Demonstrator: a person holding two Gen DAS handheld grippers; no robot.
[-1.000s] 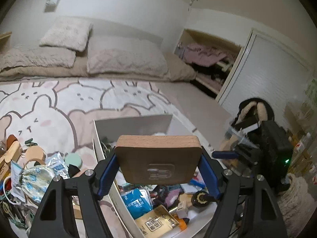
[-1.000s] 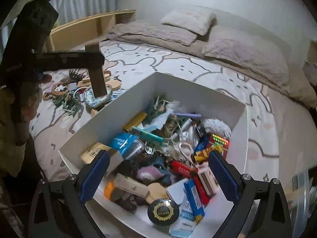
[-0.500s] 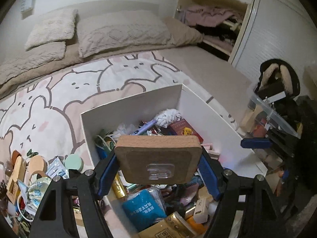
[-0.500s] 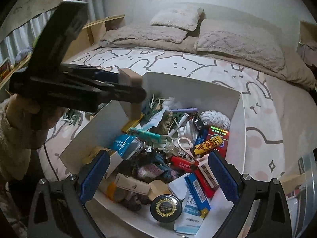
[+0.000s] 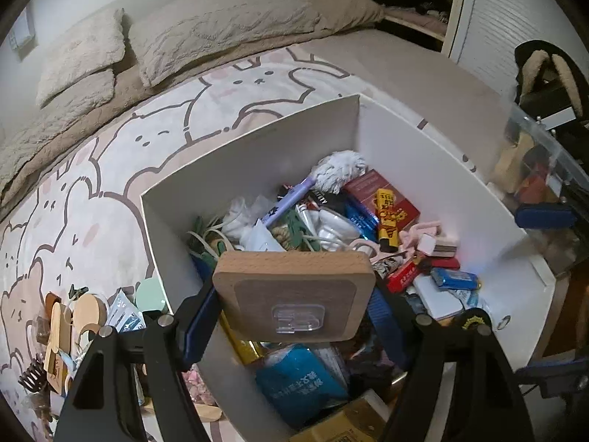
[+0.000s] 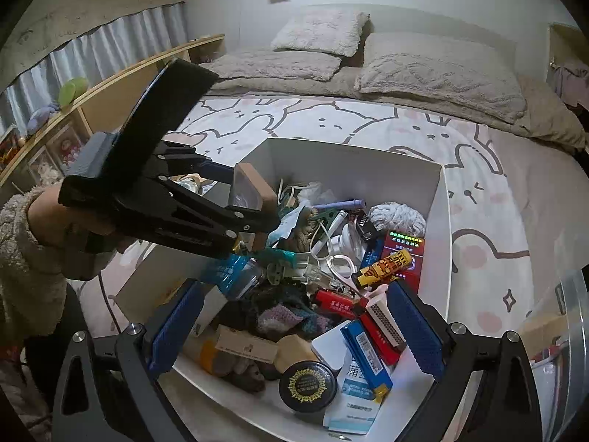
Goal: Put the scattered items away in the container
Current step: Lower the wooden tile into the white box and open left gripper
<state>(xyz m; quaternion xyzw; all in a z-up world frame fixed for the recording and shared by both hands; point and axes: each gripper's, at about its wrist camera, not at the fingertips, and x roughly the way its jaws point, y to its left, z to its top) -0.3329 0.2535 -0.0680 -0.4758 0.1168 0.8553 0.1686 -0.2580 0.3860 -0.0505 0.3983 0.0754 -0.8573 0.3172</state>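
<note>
Wooden and square, the block [image 5: 294, 294] sat clamped between the blue pads of the left gripper [image 5: 294, 305], now tipped down over the near left part of the white container [image 5: 441, 169]; a second earlier it hung level over the box's near edge. Release looked close. The right gripper [image 6: 294, 324] hovered open and empty over the box's near end, as before, while scattered items [image 5: 73, 328] waited on the bedspread to the left.

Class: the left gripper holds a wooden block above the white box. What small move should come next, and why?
Probably open the left gripper to drop the wooden block. The block hangs over the white box, inside its walls, clear of the clutter below.
</note>
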